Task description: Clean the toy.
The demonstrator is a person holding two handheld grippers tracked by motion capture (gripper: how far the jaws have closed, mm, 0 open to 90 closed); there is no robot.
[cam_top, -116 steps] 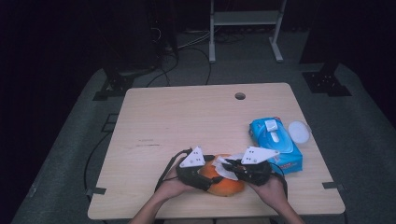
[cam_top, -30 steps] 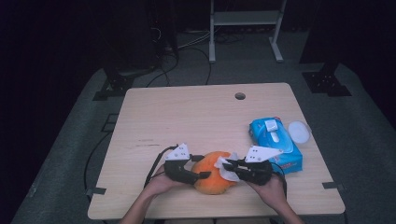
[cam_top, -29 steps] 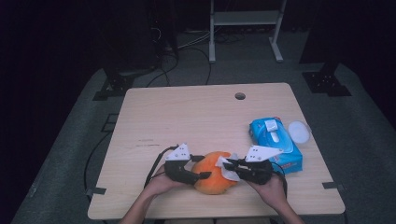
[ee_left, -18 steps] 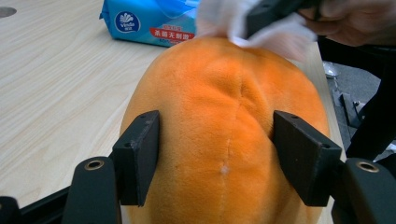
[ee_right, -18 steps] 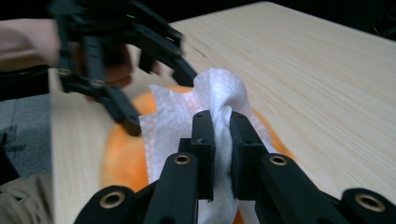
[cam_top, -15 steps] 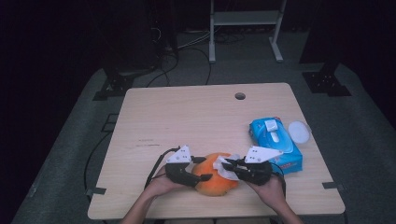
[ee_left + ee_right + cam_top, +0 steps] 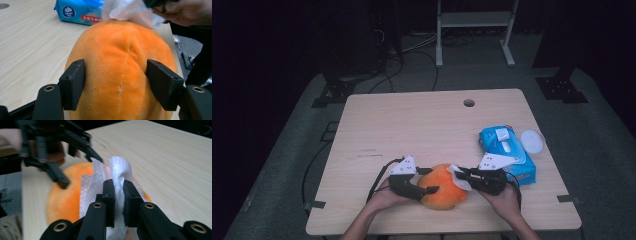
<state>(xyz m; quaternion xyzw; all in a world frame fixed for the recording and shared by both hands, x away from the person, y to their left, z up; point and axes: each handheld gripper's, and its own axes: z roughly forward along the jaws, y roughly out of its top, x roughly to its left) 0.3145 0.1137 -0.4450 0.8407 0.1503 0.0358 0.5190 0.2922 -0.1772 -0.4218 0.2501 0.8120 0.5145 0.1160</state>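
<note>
My left gripper is clamped on the orange plush toy, one black pad pressed into each flank; my right gripper is closed tight on a folded white wipe and holds it against the top of the toy. The toy sits on the near edge of the wooden table, between my two hands. Just beside the right gripper, on its far side, lies a blue pack of wipes with a white flap on top, and a round white lid rests at the pack's outer edge — both stand clear of the toy. Nothing lies between the grippers except the toy itself. The high view gives the layout: a round hole near the table's far edge and cables on the grey floor beyond. The left gripper view adds what the high view cannot — the toy's short, dense pile and a stitched seam running down its rounded body, plus printed lettering on the pack. The right gripper view shows the wipe's crumpled, thin weave bunched between the pads, with my left gripper blurred beyond it.
</note>
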